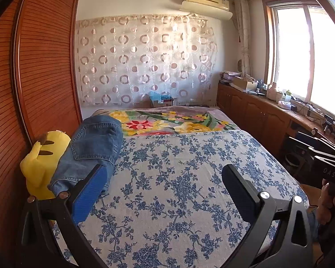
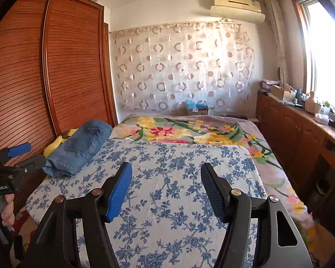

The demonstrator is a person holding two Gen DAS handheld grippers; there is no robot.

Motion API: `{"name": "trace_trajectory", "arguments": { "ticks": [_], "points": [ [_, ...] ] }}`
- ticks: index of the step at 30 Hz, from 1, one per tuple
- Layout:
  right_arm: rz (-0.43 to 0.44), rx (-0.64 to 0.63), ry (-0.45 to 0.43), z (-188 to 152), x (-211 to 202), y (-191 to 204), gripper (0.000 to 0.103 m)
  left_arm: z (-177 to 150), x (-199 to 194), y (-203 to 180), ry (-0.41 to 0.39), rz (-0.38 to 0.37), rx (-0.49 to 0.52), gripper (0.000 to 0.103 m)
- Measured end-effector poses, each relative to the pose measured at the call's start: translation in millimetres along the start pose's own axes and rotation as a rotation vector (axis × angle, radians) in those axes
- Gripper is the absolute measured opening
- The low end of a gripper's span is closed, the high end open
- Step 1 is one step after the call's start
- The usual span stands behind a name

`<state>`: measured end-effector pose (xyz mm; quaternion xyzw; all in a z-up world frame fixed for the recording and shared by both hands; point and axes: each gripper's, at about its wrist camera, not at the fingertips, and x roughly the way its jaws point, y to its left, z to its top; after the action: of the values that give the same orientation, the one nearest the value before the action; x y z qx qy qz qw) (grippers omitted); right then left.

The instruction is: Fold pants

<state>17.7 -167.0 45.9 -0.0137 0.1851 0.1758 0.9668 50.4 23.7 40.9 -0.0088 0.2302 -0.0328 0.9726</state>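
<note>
You held the left tool point(image 1: 165, 178) and the right tool point(image 2: 166, 181) released, both empty above the blue floral bedspread point(image 2: 178, 178). The pants point(image 1: 93, 147) lay folded at centre left, beside a yellow plush point(image 1: 42, 156), apparently set aside as finished. A louvred wardrobe point(image 1: 44, 67) filled the left; a window point(image 1: 306, 55) lit the right.

Your left wrist cam is sitting low over the near end of the bed point(image 1: 189, 178), looking along its length toward the curtain point(image 1: 145, 58), close beside the jeans point(image 1: 93, 147). Your right cam is facing the same way from further right. Both are sharing the bed, the jeans point(image 2: 78, 149), the curtain point(image 2: 183, 67), the wardrobe point(image 1: 44, 62) and the window side.
</note>
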Motion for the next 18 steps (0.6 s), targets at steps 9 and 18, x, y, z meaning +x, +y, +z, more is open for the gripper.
{"name": "trace_trajectory", "arguments": {
  "ticks": [9,18],
  "points": [
    [-0.001,0.001,0.001,-1.2,0.8,-4.3,0.066,-0.2,-0.9,1.4,-0.011,-0.001,-0.007,0.103],
    [-0.004,0.001,0.000,-5.1,-0.8,-5.6,0.066,1.1,-2.0,2.1,-0.014,0.001,-0.006,0.103]
  ]
}}
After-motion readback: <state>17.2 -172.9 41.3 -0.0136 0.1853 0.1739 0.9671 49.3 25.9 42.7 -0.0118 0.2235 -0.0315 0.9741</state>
